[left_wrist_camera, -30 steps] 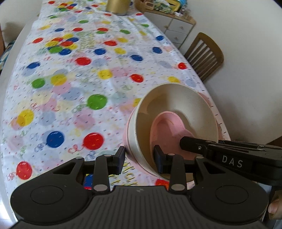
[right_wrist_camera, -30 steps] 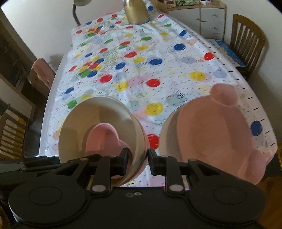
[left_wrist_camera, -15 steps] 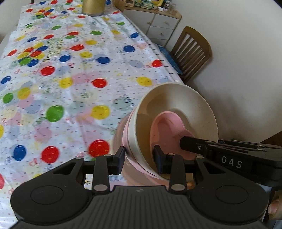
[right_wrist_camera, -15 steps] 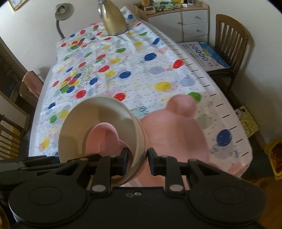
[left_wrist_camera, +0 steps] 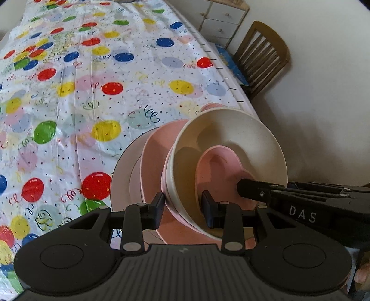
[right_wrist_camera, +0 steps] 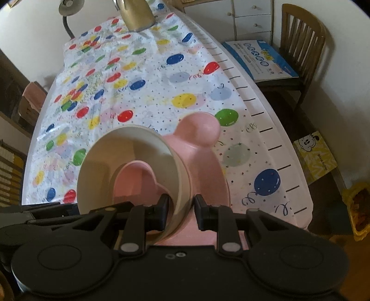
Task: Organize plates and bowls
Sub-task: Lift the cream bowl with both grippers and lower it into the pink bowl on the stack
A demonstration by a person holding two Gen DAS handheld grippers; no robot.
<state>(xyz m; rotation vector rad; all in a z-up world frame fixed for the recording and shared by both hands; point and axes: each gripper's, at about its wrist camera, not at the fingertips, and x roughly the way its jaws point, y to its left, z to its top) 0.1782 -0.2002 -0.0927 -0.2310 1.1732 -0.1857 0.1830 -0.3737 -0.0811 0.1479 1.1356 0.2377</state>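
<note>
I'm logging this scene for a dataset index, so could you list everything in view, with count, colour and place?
Cream bowl: one, held by its rim in both tongs above the plates.
Small pink bowl: one, nested inside the cream bowl.
Pink eared plate: one, under the bowls near the table edge.
White plate: one, beneath the pink plate.
Tablecloth: one, white with coloured balloons.
Gold pitcher: one, far end.
Wooden chair: one, beside the table.
Left tongs: black, shut on the rim.
Right tongs: black, shut on the rim.

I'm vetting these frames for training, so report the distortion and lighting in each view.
Left wrist view: fisheye bends the balloon-print tablecloth's edge; soft daylight, cream round bowl sharp. Right wrist view: same curvature, dark vignetted corners, wooden slatted chair stretched, the bowl's inside shaded.
</note>
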